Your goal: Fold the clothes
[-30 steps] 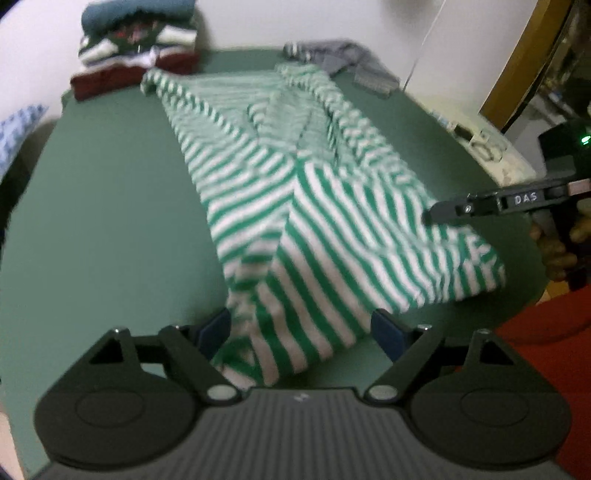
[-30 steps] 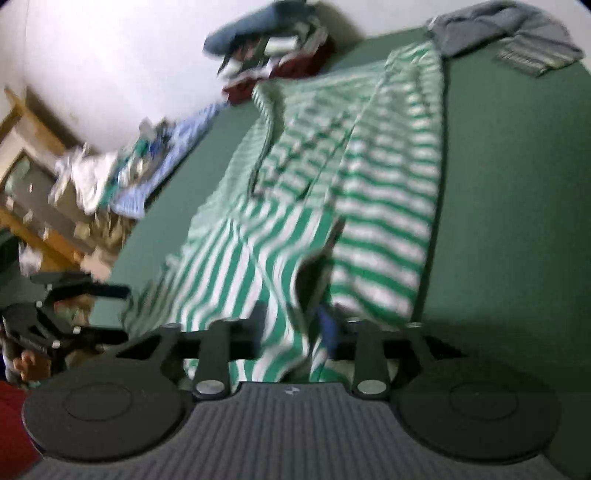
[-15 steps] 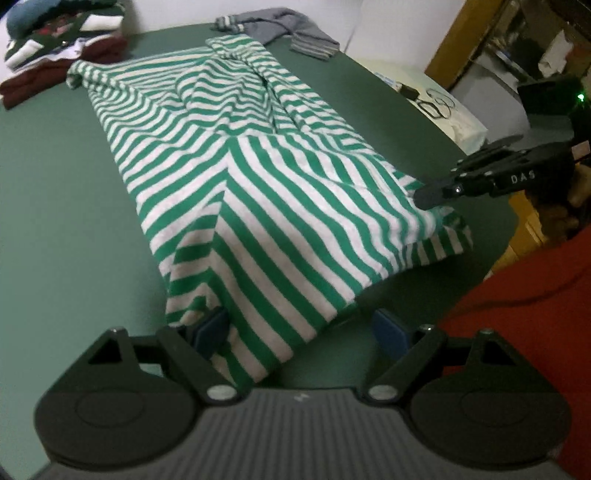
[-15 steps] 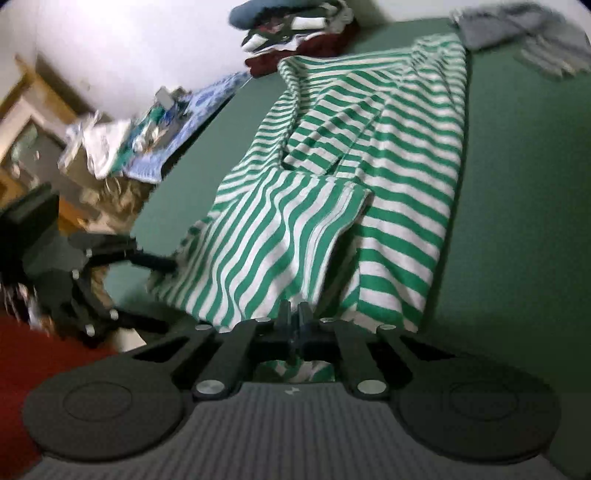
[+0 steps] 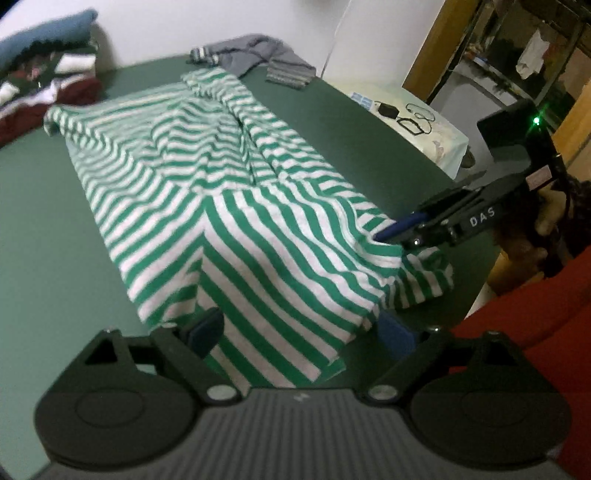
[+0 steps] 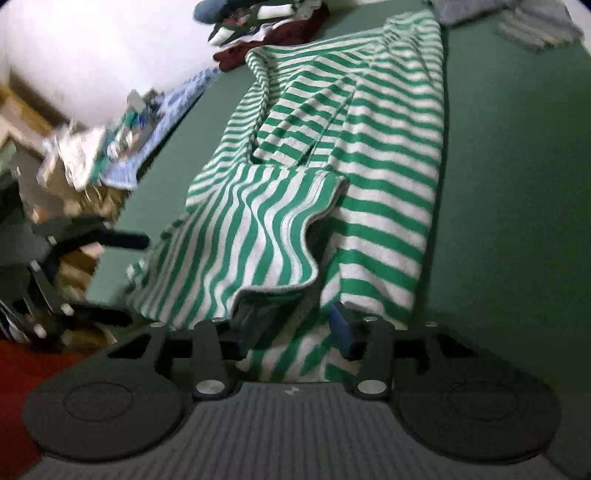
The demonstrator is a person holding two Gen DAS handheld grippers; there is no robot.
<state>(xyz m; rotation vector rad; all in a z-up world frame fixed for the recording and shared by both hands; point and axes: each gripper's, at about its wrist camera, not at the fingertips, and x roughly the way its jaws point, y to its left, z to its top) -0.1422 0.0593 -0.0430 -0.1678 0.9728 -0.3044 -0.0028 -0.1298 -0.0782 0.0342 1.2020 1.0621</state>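
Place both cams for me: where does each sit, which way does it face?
Left wrist: sits on the left tongs, looks across the green-and-white striped garment on the dark green table toward the grey garment; own open fingers and right tongs show.
Right wrist: sits on the right tongs, looks along the same garment; own fingers and left tongs show.
Shared: garment, table, folded clothes stack.

Plain white wall (image 5: 221,29) behind a green-covered table (image 5: 44,206). To one side, a wooden door frame (image 5: 424,48) opens onto a dim cluttered space; small side table (image 5: 439,129) with pale cloth beside it. Red floor (image 5: 535,325) below.
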